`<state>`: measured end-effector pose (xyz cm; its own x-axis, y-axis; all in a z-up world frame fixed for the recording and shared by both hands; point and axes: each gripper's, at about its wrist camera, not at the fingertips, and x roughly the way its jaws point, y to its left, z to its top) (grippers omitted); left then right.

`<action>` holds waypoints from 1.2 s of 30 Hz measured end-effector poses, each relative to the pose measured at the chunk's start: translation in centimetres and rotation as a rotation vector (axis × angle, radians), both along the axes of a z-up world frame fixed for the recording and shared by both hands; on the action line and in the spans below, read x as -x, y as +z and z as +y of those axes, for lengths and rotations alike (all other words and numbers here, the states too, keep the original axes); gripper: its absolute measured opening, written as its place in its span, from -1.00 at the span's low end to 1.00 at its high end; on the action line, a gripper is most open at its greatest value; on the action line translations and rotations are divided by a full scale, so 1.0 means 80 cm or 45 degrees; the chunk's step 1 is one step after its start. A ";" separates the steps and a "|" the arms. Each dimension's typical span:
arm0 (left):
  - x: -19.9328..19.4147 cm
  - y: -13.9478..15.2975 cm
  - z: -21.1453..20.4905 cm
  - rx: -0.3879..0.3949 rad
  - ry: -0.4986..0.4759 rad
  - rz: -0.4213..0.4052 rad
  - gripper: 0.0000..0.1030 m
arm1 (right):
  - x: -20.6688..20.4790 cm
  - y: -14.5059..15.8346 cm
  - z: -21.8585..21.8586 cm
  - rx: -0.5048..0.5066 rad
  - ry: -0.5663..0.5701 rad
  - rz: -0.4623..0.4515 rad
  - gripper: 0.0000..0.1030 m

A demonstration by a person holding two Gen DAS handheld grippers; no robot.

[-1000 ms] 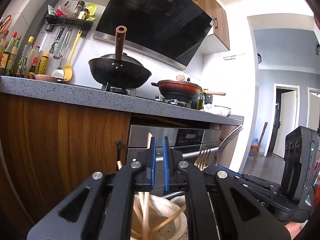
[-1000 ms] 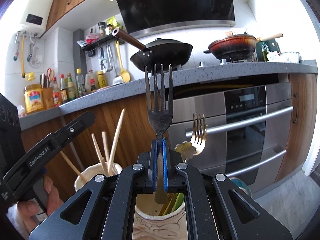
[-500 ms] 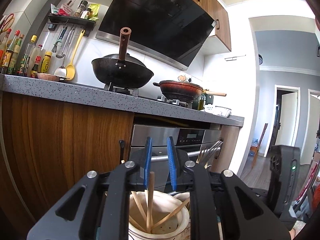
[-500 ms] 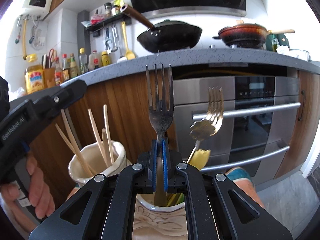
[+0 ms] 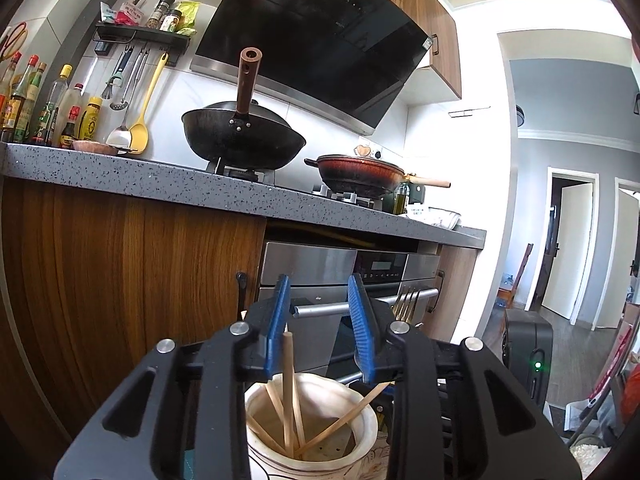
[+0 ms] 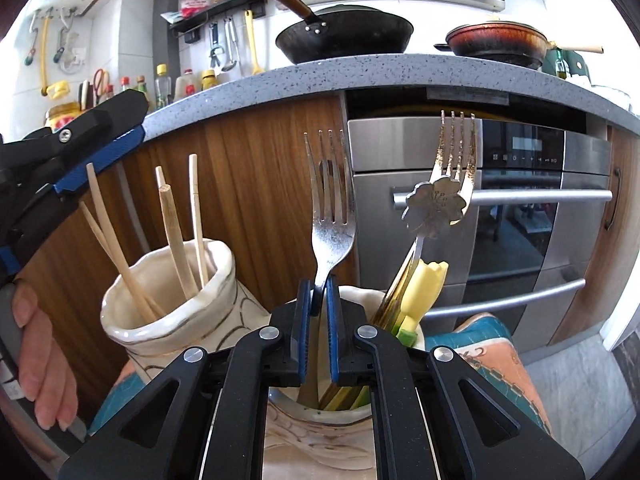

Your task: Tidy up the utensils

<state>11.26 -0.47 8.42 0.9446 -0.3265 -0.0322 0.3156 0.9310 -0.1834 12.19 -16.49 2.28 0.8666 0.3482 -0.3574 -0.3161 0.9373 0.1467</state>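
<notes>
The right gripper [image 6: 318,312], jaws slightly apart w/ the steel fork [image 6: 330,216] loose between them over the fork jar [image 6: 320,436], should retreat straight back, while the left gripper [image 5: 320,328] gapes empty above the chopstick jar [image 5: 360,400].

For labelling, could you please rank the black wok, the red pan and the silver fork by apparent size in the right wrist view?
1. black wok
2. red pan
3. silver fork, though nearness to the camera enlarges it.
</notes>
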 end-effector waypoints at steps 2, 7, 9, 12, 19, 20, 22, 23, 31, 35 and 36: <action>0.001 0.001 0.000 -0.006 0.002 0.003 -0.41 | 0.003 0.002 -0.002 -0.010 0.000 -0.006 -0.60; 0.021 0.005 0.006 -0.002 0.014 -0.008 -0.29 | 0.028 0.014 -0.013 -0.023 -0.033 -0.080 -0.39; 0.037 0.007 0.008 -0.013 0.018 -0.019 -0.29 | 0.043 0.018 -0.022 -0.040 -0.065 -0.103 -0.39; 0.065 0.003 0.011 -0.038 0.025 -0.015 -0.29 | 0.068 0.020 -0.033 -0.061 -0.096 -0.119 -0.39; 0.116 -0.035 0.017 -0.083 0.034 0.105 -0.21 | 0.128 -0.002 -0.033 -0.001 -0.100 -0.110 -0.39; 0.122 -0.044 0.018 -0.090 0.038 0.131 -0.18 | 0.136 -0.008 -0.030 0.033 -0.108 -0.112 -0.37; 0.128 -0.058 0.018 -0.107 0.051 0.174 -0.16 | 0.146 -0.016 -0.025 0.082 -0.119 -0.118 -0.30; 0.131 -0.065 0.017 -0.120 0.061 0.196 -0.16 | 0.150 -0.019 -0.023 0.099 -0.123 -0.123 -0.27; 0.162 -0.092 0.017 -0.210 0.196 0.184 0.52 | 0.173 -0.028 -0.025 0.129 -0.180 -0.210 0.27; 0.170 -0.100 0.017 -0.275 0.239 0.157 0.79 | 0.179 -0.028 -0.031 0.111 -0.211 -0.240 0.53; 0.170 -0.101 0.018 -0.276 0.242 0.157 0.82 | 0.180 -0.028 -0.032 0.116 -0.219 -0.251 0.57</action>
